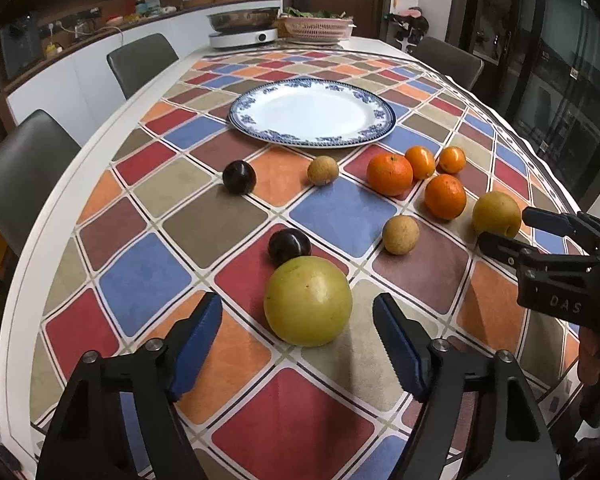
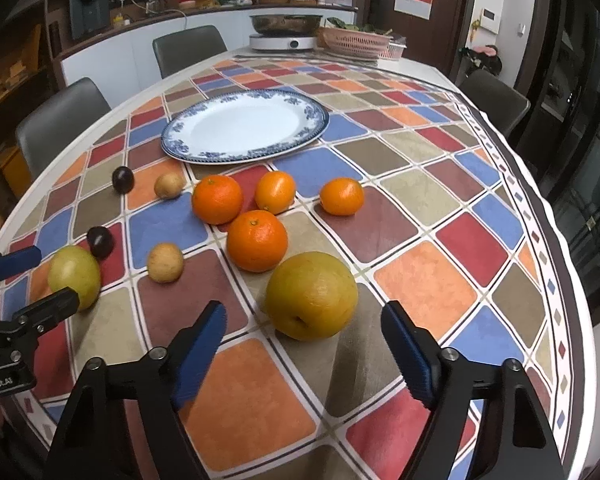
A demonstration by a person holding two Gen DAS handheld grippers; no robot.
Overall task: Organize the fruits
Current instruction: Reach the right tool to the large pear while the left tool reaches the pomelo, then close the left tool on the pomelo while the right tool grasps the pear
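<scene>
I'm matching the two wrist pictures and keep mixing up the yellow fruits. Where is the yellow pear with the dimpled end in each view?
Left wrist view: the yellow pear lies at the right edge, just beyond the right gripper.
Right wrist view: the same pear lies low in the centre, between the gripper's blue pads.
Shared landmark: the blue-rimmed plate.

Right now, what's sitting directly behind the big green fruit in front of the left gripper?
A dark plum sits right behind the big green fruit, apparently touching it. The fruit covers the plum's lower edge, so actual contact can't be confirmed.
</scene>
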